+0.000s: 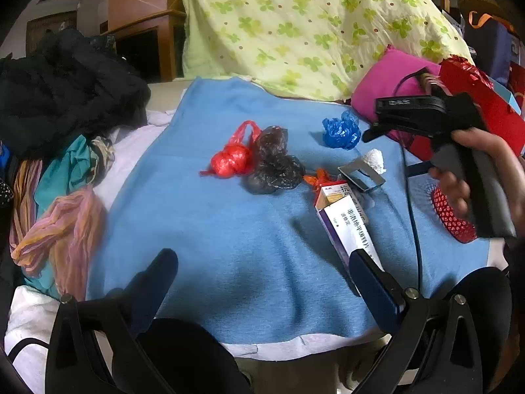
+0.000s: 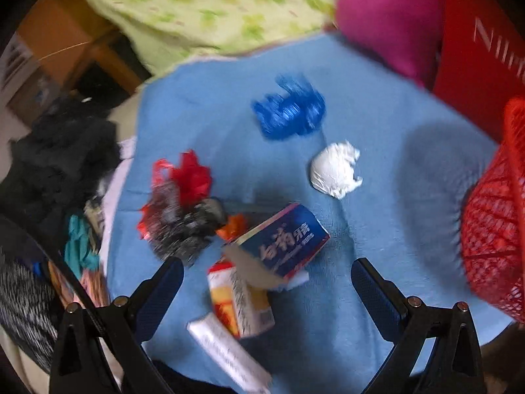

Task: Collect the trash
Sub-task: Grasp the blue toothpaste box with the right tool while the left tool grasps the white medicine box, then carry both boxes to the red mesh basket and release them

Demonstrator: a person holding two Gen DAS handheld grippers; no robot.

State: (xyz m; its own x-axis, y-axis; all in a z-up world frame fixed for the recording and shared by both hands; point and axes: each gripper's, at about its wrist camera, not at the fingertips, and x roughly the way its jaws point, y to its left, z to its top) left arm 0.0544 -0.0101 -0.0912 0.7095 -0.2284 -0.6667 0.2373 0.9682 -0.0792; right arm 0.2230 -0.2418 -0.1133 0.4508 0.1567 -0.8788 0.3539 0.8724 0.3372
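Trash lies on a blue blanket (image 1: 229, 229): a red plastic bag (image 1: 231, 159), a dark plastic bag (image 1: 275, 167), a blue plastic bag (image 1: 341, 129), a white paper wad (image 1: 375, 159) and a white-purple medicine box (image 1: 344, 226). My left gripper (image 1: 262, 282) is open and empty, low over the blanket. My right gripper (image 2: 267, 282) is open and empty above a blue toothpaste box (image 2: 285, 243), a yellow-red carton (image 2: 242, 302) and the white box (image 2: 226, 351). The right view also shows the blue bag (image 2: 290, 111), paper wad (image 2: 336, 170) and a red mesh basket (image 2: 495, 229).
A pile of dark clothes (image 1: 65, 85) and scarves (image 1: 59, 216) lies at the left. A clover-print quilt (image 1: 311, 23) and pink pillow (image 1: 390, 82) are behind. A red gift bag (image 1: 485, 105) stands at the right. The basket (image 1: 449, 216) sits under the right hand.
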